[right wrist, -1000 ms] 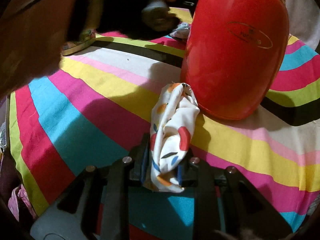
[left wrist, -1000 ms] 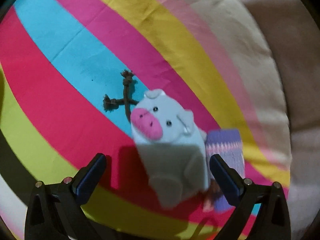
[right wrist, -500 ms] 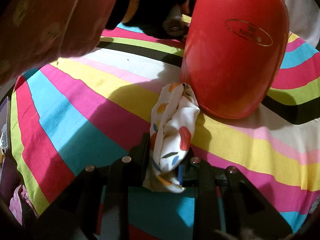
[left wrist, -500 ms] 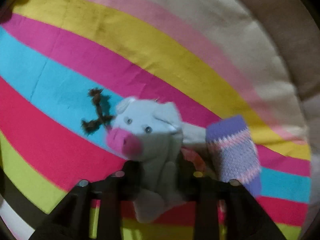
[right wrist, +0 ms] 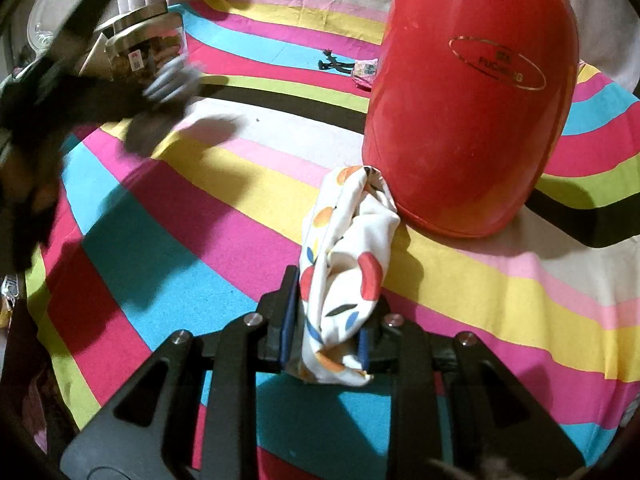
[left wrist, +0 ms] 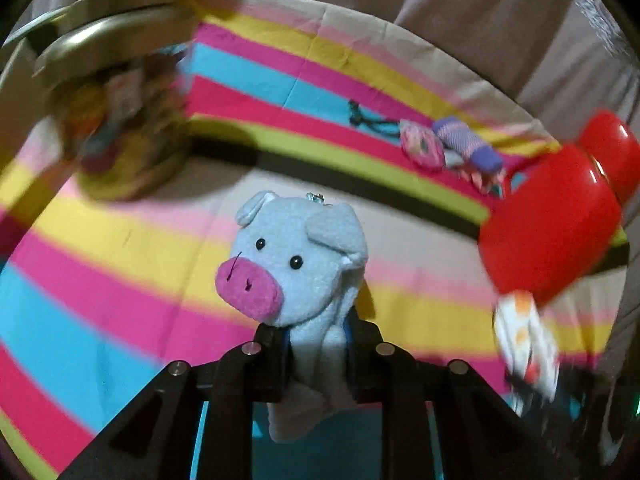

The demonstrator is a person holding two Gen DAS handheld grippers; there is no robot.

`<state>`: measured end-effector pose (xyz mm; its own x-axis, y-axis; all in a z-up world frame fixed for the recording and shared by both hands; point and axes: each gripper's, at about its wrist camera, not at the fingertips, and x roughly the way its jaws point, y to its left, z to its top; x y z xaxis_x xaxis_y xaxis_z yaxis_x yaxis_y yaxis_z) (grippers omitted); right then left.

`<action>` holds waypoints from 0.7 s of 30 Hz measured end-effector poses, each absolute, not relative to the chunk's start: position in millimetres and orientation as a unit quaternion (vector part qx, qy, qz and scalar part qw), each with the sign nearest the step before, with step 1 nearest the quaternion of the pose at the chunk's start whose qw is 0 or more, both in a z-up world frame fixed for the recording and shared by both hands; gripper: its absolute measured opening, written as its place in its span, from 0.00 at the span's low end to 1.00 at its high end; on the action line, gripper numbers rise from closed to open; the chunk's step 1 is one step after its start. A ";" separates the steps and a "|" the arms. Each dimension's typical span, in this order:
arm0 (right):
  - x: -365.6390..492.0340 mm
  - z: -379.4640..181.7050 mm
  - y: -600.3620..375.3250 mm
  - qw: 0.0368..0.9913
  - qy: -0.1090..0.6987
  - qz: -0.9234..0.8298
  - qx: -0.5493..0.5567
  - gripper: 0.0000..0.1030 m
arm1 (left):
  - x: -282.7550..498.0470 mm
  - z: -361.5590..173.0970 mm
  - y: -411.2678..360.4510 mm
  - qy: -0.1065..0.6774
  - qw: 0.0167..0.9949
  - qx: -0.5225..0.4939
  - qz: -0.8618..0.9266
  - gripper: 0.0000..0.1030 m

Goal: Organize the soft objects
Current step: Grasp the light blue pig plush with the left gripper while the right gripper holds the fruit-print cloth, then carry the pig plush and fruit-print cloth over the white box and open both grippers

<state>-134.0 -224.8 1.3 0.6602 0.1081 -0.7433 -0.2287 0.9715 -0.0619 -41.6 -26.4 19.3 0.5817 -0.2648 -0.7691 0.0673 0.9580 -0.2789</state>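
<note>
A pale blue plush pig with a pink snout is lifted above the striped sheet, its body squeezed between the pads of my left gripper, whose jaws are still closing on it. In the right wrist view this gripper and the pig show as a blur at the left. My right gripper is shut on a white floral cloth, which stands up against the red container. The same cloth appears blurred at the right of the left wrist view.
A lidded glass jar with colourful contents stands at the back left. A purple knit piece, a pink round item and a brown rope lie behind the red container. A striped sheet covers the surface.
My left gripper shut on the pig, lifted it off the sheet and swung it away towards the jar. The right gripper kept still with the cloth.
</note>
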 end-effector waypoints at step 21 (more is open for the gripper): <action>-169.1 45.5 -172.2 0.911 0.380 0.143 -0.074 0.27 | -169.8 28.8 -2.0 0.448 0.887 -0.082 -0.070 0.25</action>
